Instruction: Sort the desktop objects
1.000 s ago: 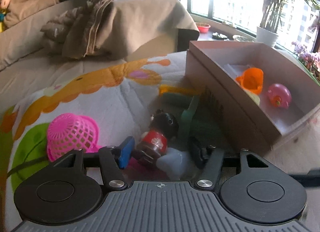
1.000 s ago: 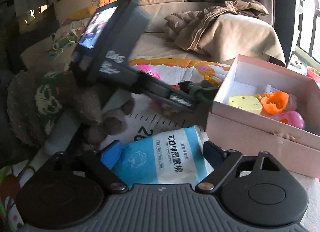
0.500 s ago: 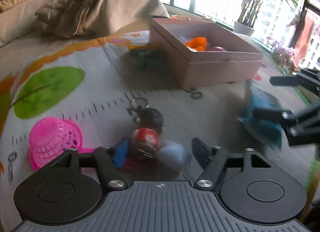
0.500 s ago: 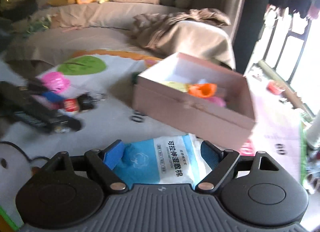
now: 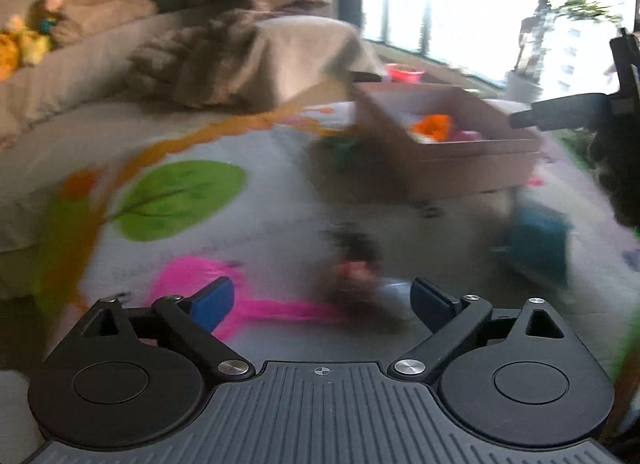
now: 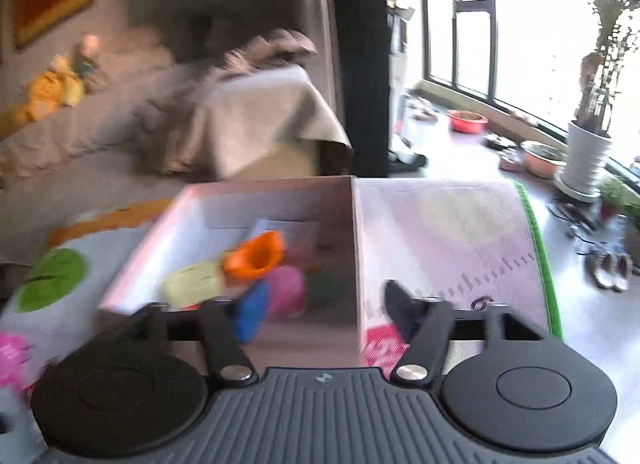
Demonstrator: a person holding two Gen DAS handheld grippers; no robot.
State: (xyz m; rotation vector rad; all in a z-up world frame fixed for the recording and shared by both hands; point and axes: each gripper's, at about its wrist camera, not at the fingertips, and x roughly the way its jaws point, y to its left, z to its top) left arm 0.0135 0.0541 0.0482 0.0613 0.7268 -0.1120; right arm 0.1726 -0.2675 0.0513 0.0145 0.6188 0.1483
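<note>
Both views are blurred by motion. My left gripper [image 5: 322, 300] is open and empty above the mat. Just beyond its fingers lie the small red-and-black doll [image 5: 354, 268] and the pink mesh basket [image 5: 192, 276]. The blue-and-white cotton pack [image 5: 538, 240] lies on the mat at the right. The pink cardboard box [image 5: 472, 167] stands farther back; an orange toy [image 5: 434, 125] shows inside. My right gripper [image 6: 320, 310] is open and empty, raised over the near wall of the box [image 6: 312, 340]. In the box lie an orange toy [image 6: 256, 254], a yellow piece [image 6: 194, 284] and a pink toy [image 6: 286, 294].
The patterned play mat [image 5: 180, 191] covers the surface. A sofa with a crumpled blanket [image 5: 256, 51] stands behind. The right hand-held gripper [image 5: 580, 113] shows at the right edge. A potted plant [image 6: 588, 159], bowls and shoes [image 6: 610, 270] are on the floor by the window.
My left gripper opened and let go of the doll, which now lies on the mat. My right gripper released the cotton pack onto the mat and rose over the box.
</note>
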